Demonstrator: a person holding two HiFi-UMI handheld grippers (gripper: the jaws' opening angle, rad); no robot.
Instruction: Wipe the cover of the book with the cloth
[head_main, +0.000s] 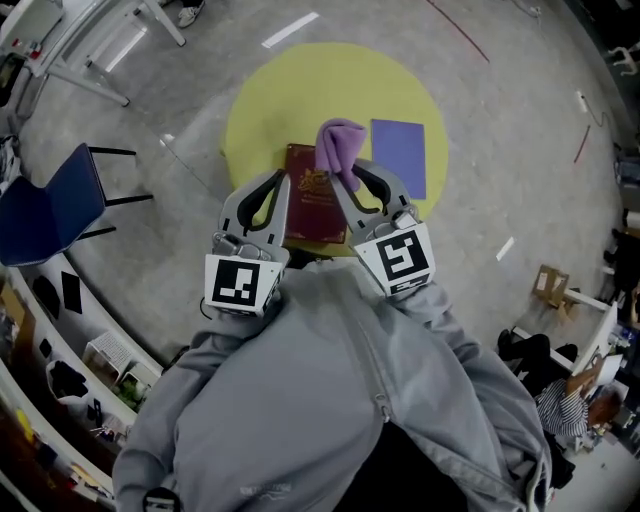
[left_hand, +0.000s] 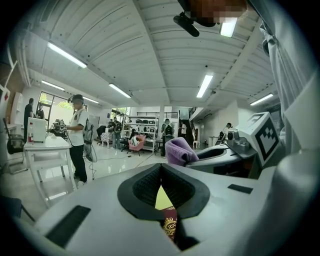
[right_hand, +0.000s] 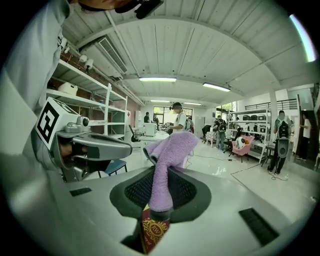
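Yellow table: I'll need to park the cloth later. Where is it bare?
Bare: the left part, between the book and the table rim, and the far strip beyond the cloth and purple sheet. Crowded: middle and right.

Bright ceiling strip lights, strong fisheye distortion

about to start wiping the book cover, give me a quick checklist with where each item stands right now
1. Cloth gripped: ok. The right gripper is shut on the purple cloth.
2. Book flat, cover up: ok, on the yellow table.
3. Cloth on the cover: cannot tell; its bulk sticks up past the jaws.
4. Left gripper steadying the book: cannot tell; jaws together at its left edge, contact not visible.
5. Purple sheet clear of the book: ok, it lies apart to the right.
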